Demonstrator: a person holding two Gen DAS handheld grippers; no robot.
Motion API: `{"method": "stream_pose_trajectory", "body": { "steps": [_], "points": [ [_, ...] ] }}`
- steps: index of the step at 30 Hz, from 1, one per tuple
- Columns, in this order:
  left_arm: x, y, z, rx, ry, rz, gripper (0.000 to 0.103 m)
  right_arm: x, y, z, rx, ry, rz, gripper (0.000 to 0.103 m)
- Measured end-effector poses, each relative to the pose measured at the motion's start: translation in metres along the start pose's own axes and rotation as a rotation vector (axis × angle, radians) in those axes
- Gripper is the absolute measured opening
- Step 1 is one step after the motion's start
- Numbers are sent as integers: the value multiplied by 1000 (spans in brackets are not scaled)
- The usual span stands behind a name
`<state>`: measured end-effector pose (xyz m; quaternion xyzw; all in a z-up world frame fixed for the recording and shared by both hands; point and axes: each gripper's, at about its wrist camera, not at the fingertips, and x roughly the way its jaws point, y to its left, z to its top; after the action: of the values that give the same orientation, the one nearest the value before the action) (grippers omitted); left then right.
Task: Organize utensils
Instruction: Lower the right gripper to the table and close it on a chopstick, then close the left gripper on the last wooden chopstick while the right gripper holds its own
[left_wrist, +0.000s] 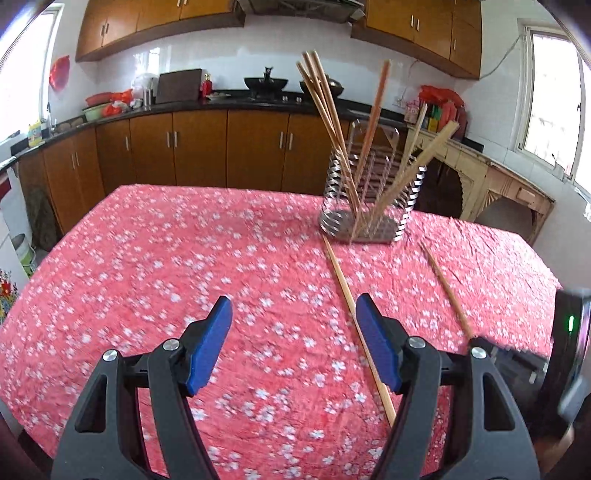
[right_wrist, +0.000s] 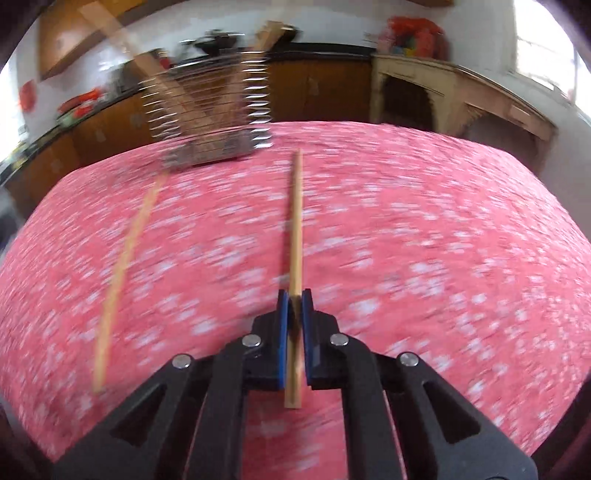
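Chopstick (right_wrist: 295, 229) lies on the cloth (right_wrist: 424, 240) in front of the holder (right_wrist: 210, 110), right gripper (right_wrist: 294, 306) clamped on its near end; lift it level. Left gripper (left_wrist: 293, 321) gapes empty beside another chopstick (left_wrist: 343, 284)

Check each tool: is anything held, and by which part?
Right tool is shut on a chopstick near its close end. Left tool is open, holding nothing; another chopstick lies beside it.

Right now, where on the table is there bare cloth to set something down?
Free: the tablecloth left of the wire holder and the loose chopstick. Crowded: the right side, with the second chopstick and the right claw.
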<state>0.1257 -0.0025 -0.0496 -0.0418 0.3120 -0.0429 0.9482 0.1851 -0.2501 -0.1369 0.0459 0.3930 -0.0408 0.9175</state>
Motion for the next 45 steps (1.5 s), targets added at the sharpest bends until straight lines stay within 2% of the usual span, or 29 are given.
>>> {"method": "stream_pose_trajectory", "body": {
  "steps": [2,7,10,11,17,23,31,34,36,37,39,41,45],
  "points": [
    [4,-3,-4,4,12,-8,69,5,-22,8,57,19,-24,8],
    [11,-15,-14,26,29,-23,69,10,-60,14,136,1,-109,8],
    [15,-22,-19,35,43,-39,69,17,-81,23,212,22,-86,8],
    [16,-25,-21,39,50,-42,69,19,-82,29,190,18,-117,8],
    [19,-34,-27,52,65,-50,69,29,-84,52,176,2,-131,8],
    [21,-42,-31,70,73,-61,69,40,-84,46,158,38,-135,8],
    [31,-54,-39,66,117,-62,69,43,-88,48,173,38,-141,8],
    [39,-63,-44,81,145,-47,60,43,-85,46,177,37,-138,8],
    [45,-66,-46,83,179,-31,41,43,-85,46,179,37,-136,8],
    [46,-66,-46,81,184,-19,38,43,-86,45,180,37,-135,8],
    [47,-67,-45,96,184,26,14,43,-86,45,181,36,-134,8],
    [49,-64,-44,90,188,42,7,43,-86,46,183,36,-132,8],
    [50,-48,-39,57,200,46,7,43,-89,45,195,34,-125,8]
  ]
}}
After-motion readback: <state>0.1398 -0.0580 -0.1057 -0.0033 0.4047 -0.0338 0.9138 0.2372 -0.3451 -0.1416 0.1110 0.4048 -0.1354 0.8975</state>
